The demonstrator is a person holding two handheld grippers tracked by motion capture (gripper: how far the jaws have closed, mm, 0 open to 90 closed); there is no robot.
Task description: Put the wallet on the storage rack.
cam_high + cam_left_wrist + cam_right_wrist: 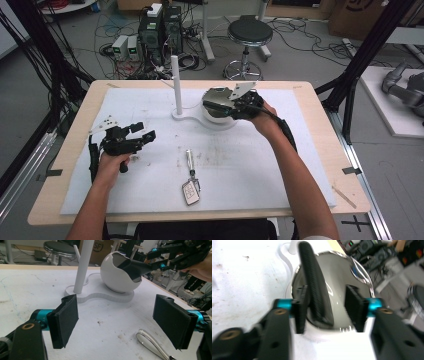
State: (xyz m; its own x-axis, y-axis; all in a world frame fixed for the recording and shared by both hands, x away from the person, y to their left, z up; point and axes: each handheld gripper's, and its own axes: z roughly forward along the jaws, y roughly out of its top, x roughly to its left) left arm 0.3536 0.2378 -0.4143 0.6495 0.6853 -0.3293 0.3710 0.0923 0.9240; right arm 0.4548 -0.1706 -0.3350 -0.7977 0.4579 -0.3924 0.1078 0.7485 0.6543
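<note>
**Right gripper at the white bowl, left gripper idle**

Your right gripper point(223, 106) hovers over the round white bowl point(117, 277) on its white stand point(192, 116), fingers apart, a black ribbed piece point(315, 287) resting in the bowl between them. Your left gripper point(144, 133) sits low over the surface point(260, 165), fingers wide apart, holding nothing. A key fob with a strap point(190, 182) lies near the front edge.

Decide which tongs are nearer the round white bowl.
Right. The right tongs are at the round white bowl, over its opening; the left tongs hover apart, over the mat.
</note>
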